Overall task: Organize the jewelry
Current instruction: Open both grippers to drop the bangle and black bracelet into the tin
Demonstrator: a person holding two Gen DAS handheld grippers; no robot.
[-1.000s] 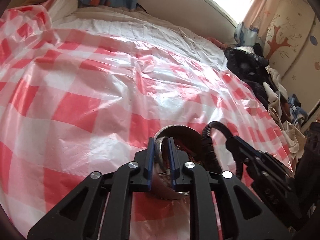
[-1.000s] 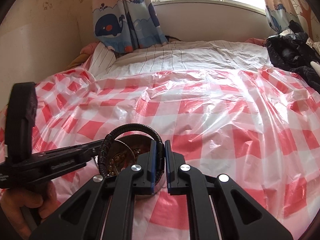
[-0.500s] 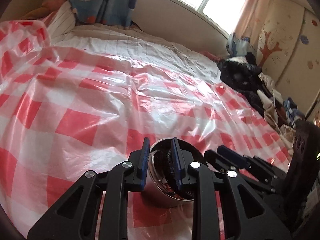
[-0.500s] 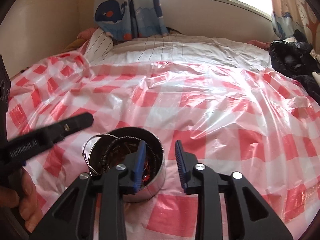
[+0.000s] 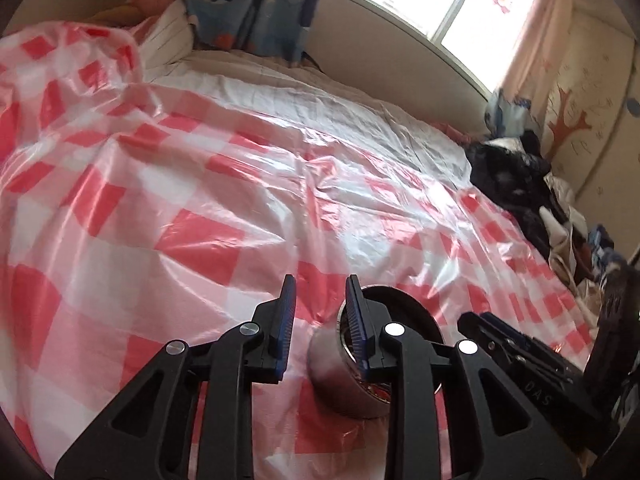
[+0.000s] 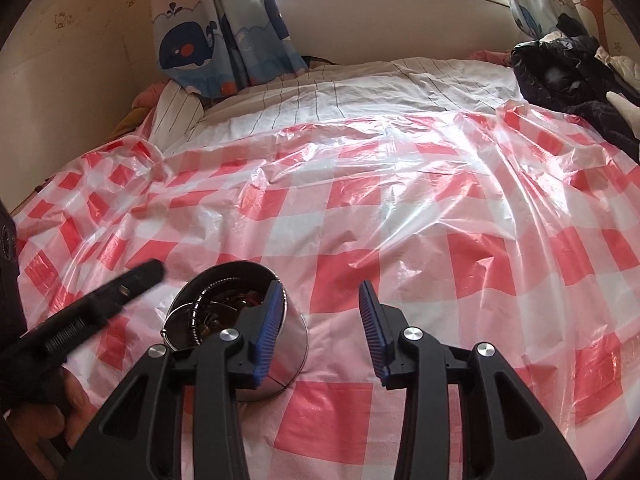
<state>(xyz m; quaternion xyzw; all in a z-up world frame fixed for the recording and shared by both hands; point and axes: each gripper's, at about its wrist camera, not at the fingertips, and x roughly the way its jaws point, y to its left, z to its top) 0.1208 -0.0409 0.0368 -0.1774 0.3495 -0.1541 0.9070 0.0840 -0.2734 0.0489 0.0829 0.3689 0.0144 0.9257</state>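
Observation:
A round shiny metal tin (image 6: 280, 344) stands on the red-and-white checked plastic sheet (image 6: 400, 220) over the bed. It holds a black beaded bracelet (image 6: 196, 312), a thin silver bangle and other jewelry. My right gripper (image 6: 318, 328) is open and empty, just right of the tin and above it. My left gripper (image 5: 320, 320) is open and empty, just left of the tin (image 5: 344, 380), its right finger over the rim. Each gripper shows at the edge of the other's view, the left one blurred.
A white striped sheet (image 6: 360, 92) and whale-print curtains (image 6: 224, 40) lie at the far end under the window. A pile of dark clothes (image 6: 568, 76) sits at the far right of the bed. The wall runs along the left.
The right gripper let the black bracelet go into the tin, opened wide and pulled to the right. The left gripper let go of the tin's rim, opened and shifted to the left.

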